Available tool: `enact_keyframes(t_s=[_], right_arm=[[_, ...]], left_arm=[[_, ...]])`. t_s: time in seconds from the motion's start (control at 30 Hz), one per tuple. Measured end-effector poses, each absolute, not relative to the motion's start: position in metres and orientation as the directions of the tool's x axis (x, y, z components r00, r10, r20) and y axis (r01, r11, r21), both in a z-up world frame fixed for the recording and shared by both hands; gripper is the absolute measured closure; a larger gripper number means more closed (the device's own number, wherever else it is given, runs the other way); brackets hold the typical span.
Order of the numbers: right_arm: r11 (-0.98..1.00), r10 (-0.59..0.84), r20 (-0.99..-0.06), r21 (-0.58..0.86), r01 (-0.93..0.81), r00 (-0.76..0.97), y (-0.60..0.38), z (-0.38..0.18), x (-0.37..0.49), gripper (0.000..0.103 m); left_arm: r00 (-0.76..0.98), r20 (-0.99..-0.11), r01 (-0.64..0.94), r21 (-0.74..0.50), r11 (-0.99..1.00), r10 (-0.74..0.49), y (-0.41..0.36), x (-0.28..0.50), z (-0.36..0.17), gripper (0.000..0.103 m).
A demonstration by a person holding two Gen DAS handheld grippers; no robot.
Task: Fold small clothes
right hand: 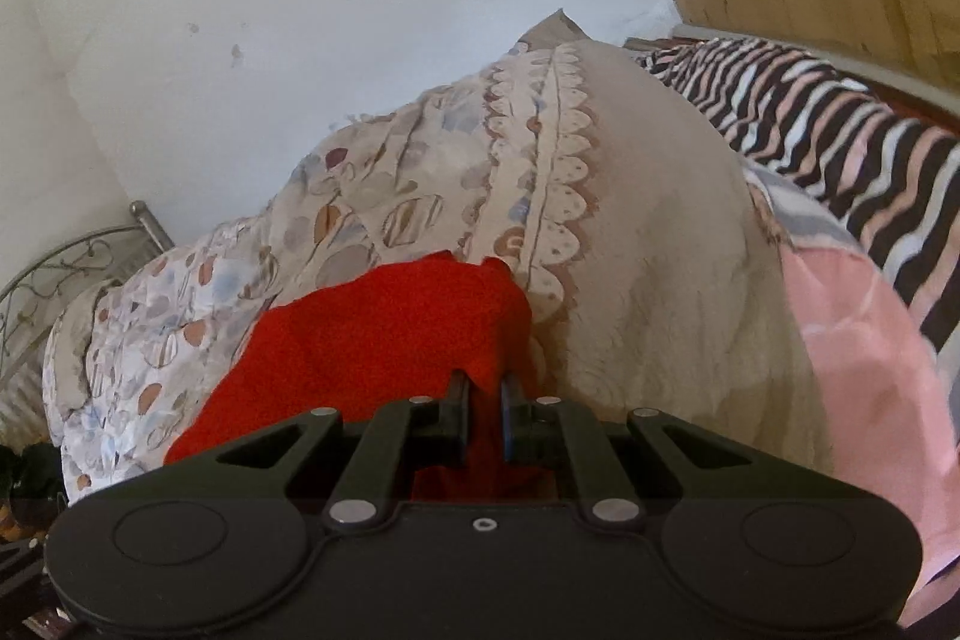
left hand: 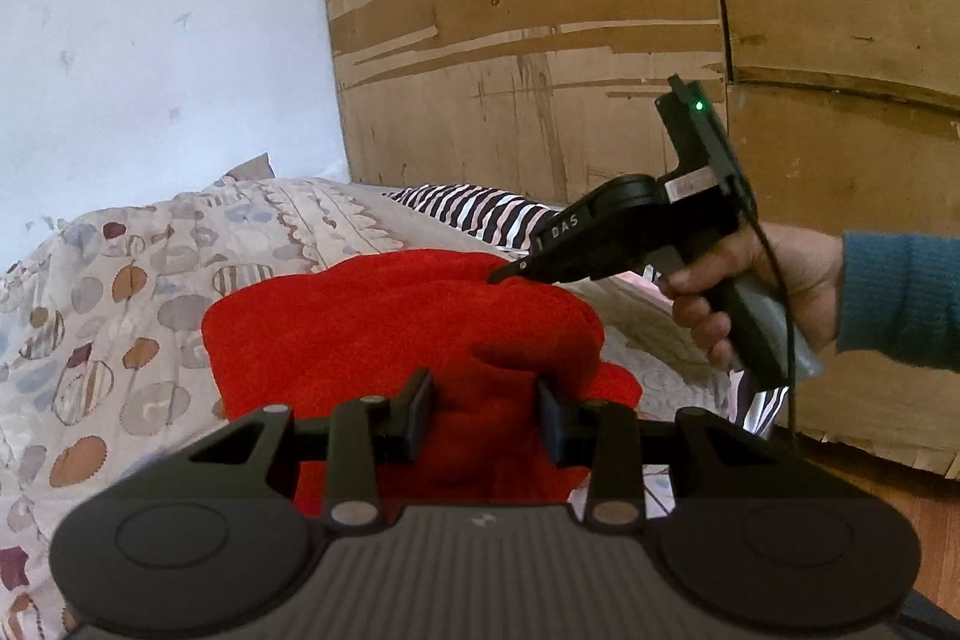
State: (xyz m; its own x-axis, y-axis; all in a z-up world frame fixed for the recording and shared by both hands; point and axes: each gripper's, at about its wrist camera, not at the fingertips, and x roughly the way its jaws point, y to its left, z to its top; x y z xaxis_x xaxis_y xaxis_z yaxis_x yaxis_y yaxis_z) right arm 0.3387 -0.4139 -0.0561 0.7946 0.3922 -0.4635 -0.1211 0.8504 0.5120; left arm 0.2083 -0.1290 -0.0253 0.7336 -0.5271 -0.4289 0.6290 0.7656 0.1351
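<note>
Worn plywood panelling (left hand: pixel 540 40) and a pale wall back a bed (right hand: pixel 690 280) covered by a quilt printed with round, shell-like shapes, a striped cloth (right hand: pixel 810 118) lying further along it. On the quilt sits the red garment (left hand: pixel 390 328), a thick fleecy piece bunched into a low mound rather than spread flat.

Both tools are on it at once. The left gripper (left hand: pixel 485 415) has its jaws partly open with a thick fold of red fabric between the pads; they appear to press on it, though the cloth is bulky enough to fill the gap. The right gripper (right hand: pixel 485 418) has its jaws nearly closed on a thin edge of the same garment — seen from the left wrist view, its tip (left hand: pixel 504 274) meets the far top of the mound, held by a hand (left hand: pixel 750 292) in a blue sleeve.

Gripping two separated points likely serves to lift and stretch the piece so it hangs straight before a fold; the task looks barely begun.
</note>
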Motion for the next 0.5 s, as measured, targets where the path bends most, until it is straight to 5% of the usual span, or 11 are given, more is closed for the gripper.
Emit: enact_keyframes(t_s=[0.2,0.33,0.5], right_arm=[[0.855,0.388,-0.463,0.505,-0.123,0.797,-0.414,-0.062,0.338,0.092],[0.86,0.381,-0.469,0.496,-0.119,0.797,-0.413,-0.064,0.34,0.092],[0.85,0.387,-0.465,0.515,-0.112,0.797,-0.416,-0.067,0.34,0.092]], left_arm=[[0.721,-0.395,0.632,0.04,0.774,-0.569,-0.111,0.202,-0.004,0.06],[0.707,-0.34,0.618,-0.129,0.776,-0.62,-0.083,0.206,0.016,0.038],[0.772,-0.328,0.466,-0.291,0.836,-0.545,-0.055,0.23,0.031,0.018]])
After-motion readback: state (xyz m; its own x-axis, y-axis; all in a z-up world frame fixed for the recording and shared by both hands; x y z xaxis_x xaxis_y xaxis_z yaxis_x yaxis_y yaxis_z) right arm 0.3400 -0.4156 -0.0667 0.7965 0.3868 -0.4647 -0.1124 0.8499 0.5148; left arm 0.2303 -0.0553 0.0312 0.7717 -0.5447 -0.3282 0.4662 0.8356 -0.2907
